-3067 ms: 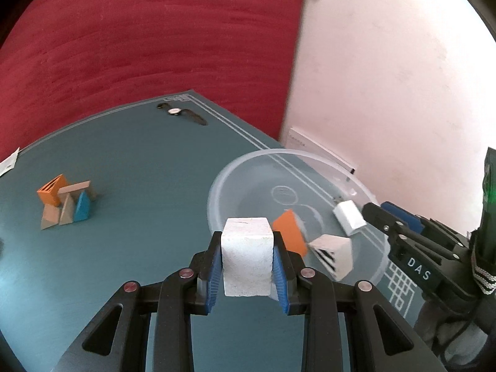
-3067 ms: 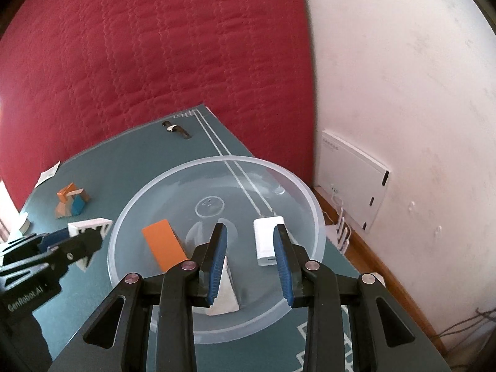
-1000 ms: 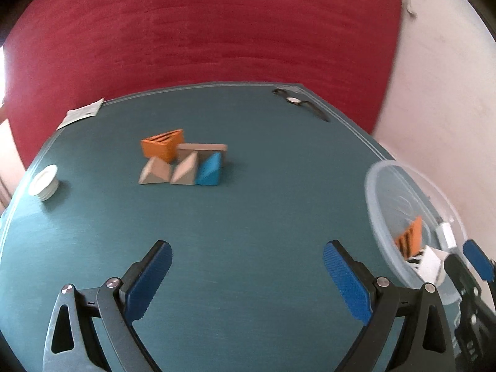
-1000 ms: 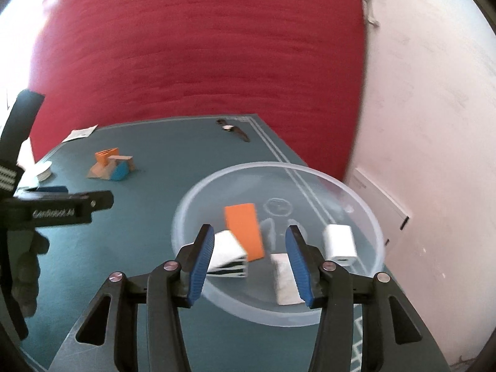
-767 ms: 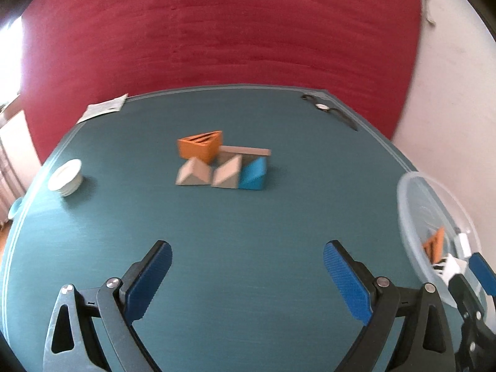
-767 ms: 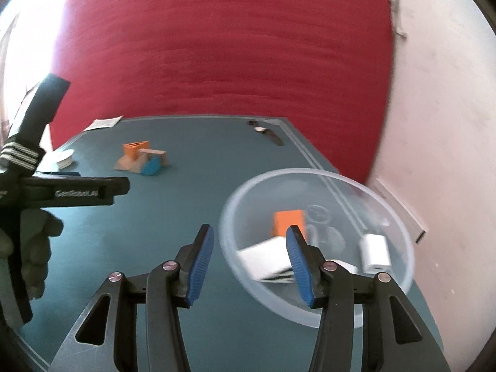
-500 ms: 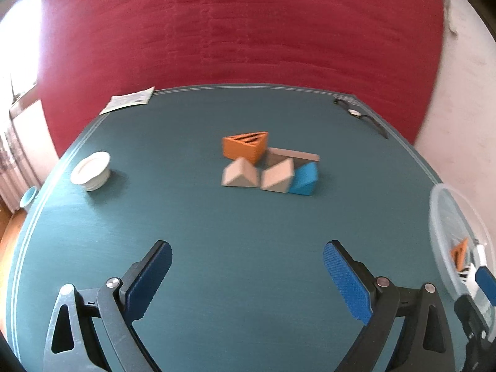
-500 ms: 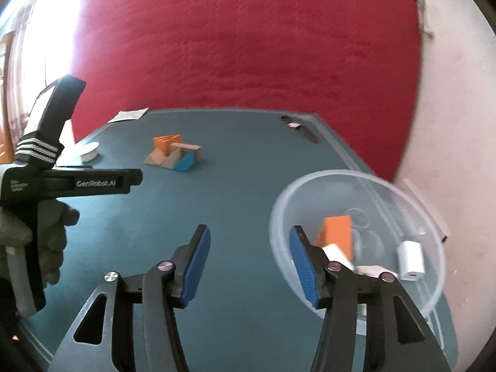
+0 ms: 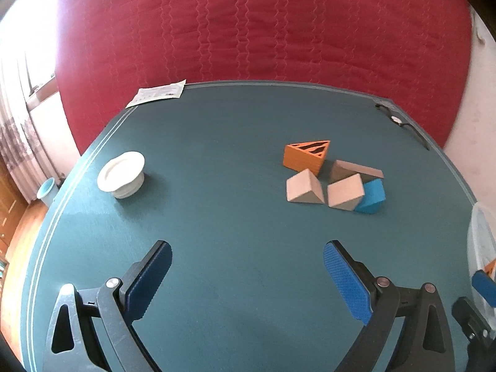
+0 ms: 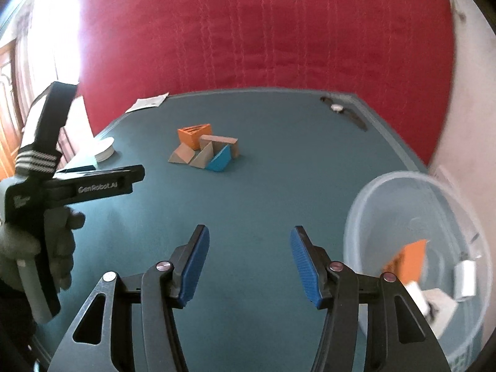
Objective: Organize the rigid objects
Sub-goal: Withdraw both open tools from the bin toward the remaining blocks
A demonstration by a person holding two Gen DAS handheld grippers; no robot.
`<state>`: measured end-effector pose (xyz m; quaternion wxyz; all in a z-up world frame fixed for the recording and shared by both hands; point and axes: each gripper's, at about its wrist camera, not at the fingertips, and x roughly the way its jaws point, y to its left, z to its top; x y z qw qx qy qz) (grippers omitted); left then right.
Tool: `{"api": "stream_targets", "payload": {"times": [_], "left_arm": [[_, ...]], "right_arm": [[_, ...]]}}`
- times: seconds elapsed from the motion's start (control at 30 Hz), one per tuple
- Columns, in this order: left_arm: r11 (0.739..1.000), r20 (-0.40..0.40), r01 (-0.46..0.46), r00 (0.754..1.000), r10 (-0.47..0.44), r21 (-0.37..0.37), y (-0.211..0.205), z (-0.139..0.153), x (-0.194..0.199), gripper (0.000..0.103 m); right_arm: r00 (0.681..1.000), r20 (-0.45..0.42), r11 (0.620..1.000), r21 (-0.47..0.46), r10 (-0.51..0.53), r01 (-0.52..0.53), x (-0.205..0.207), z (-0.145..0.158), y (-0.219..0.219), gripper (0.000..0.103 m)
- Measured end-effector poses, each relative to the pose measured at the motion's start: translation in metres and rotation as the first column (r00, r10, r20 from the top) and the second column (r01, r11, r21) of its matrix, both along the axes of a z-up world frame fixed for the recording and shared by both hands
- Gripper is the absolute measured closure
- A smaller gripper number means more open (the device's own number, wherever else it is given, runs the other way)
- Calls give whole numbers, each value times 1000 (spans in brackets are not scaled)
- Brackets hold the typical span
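Observation:
A cluster of blocks lies on the teal table: an orange striped wedge [image 9: 307, 155], two beige wedges [image 9: 302, 187], a brown bar [image 9: 356, 169] and a blue wedge [image 9: 370, 197]. The cluster also shows in the right wrist view [image 10: 206, 148]. My left gripper [image 9: 246, 274] is open and empty, short of the cluster. My right gripper [image 10: 248, 259] is open and empty, left of the clear plastic bowl [image 10: 381, 192], which holds an orange block [image 10: 409, 260], a white plug [image 10: 465, 276] and pale blocks [image 10: 440, 305].
A small white dish [image 9: 122, 175] stands at the table's left. A paper [image 9: 156, 93] lies at the far left edge. A wristwatch [image 9: 398, 122] lies at the far right corner. A red quilted cover hangs behind the table. A white wall is at the right.
The left gripper let go of the white block over the bowl and opened wide. Both grippers swung left, away from the bowl and toward the cluster. The right jaws opened wider.

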<state>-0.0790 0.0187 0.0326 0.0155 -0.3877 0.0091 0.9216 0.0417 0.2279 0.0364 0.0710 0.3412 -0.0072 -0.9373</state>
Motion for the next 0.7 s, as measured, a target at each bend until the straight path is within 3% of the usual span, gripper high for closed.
{"api": "stream_targets", "payload": {"times": [0.1, 0.37, 0.7], "left_arm": [[1000, 9, 6, 1000, -6, -20, 2, -4, -7, 3], [997, 31, 38, 999, -36, -61, 16, -9, -32, 3], [999, 92, 35, 995, -32, -36, 25, -21, -62, 3]], "right_arm": [[999, 39, 1000, -21, -6, 6, -16, -6, -5, 47], [999, 37, 1000, -26, -10, 11, -41, -6, -16, 47], [998, 51, 999, -44, -21, 24, -58, -14, -15, 47]]}}
